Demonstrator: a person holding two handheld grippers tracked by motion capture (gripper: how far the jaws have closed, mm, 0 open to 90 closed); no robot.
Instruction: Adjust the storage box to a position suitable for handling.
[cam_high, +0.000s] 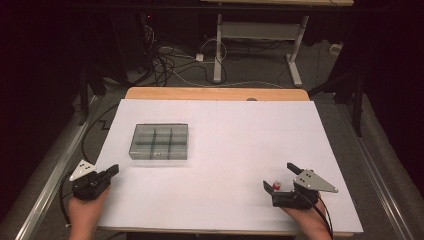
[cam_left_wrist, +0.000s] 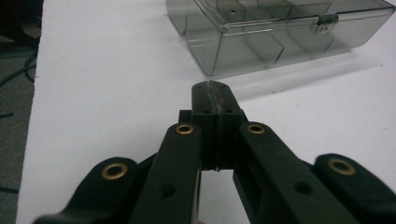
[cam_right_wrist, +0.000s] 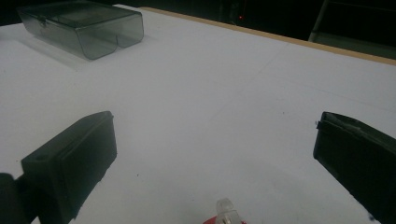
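Note:
A clear grey compartment box (cam_high: 159, 141) sits closed on the white sheet at the left of the table; its latch faces my left gripper (cam_left_wrist: 212, 95). That gripper (cam_high: 113, 170) rests shut near the front left edge, a short way from the box (cam_left_wrist: 280, 32), with nothing between its jaws. My right gripper (cam_high: 281, 177) stands open at the front right. A small red object with a clear tip (cam_high: 276, 185) lies on the sheet between its jaws, seen low in the right gripper view (cam_right_wrist: 227, 213). The right gripper (cam_right_wrist: 214, 129) points toward the far box (cam_right_wrist: 84, 28).
The white sheet (cam_high: 230, 135) covers most of the wooden table (cam_high: 215, 93). Beyond the far edge are floor cables (cam_high: 165, 60) and a white desk frame (cam_high: 218, 45). A metal rail (cam_high: 50, 170) runs along the left side.

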